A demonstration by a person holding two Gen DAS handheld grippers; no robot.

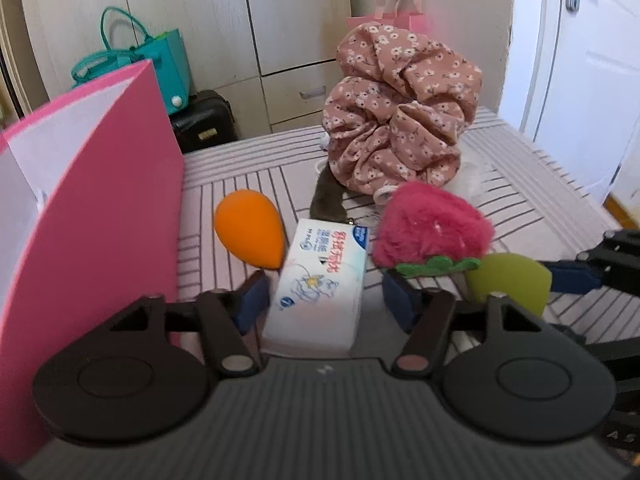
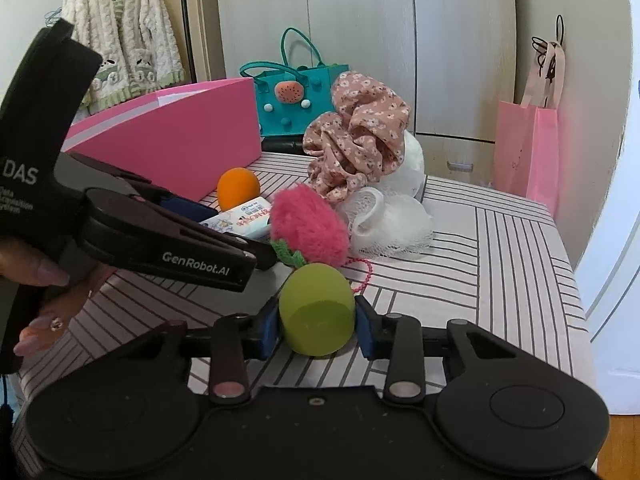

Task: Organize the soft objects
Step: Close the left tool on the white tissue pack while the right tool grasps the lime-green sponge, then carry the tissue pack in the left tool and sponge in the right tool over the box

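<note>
My left gripper (image 1: 320,300) is open, its blue pads on either side of a white tissue pack (image 1: 320,284) on the striped table, not touching it. My right gripper (image 2: 318,326) has its pads against the sides of a green sponge (image 2: 318,314), which rests on the table; the sponge also shows in the left wrist view (image 1: 508,282). An orange sponge (image 1: 250,234) lies left of the pack. A pink fuzzy strawberry (image 1: 432,228) lies to its right. A floral pink scrunchie (image 1: 400,112) sits behind on white mesh (image 2: 396,224).
A pink open box (image 1: 100,184) stands at the table's left side. A teal bag (image 2: 298,100) and a dark case (image 1: 204,120) are behind the table. A pink paper bag (image 2: 526,152) hangs at the right wall. The table's (image 2: 520,240) right edge is near a white door.
</note>
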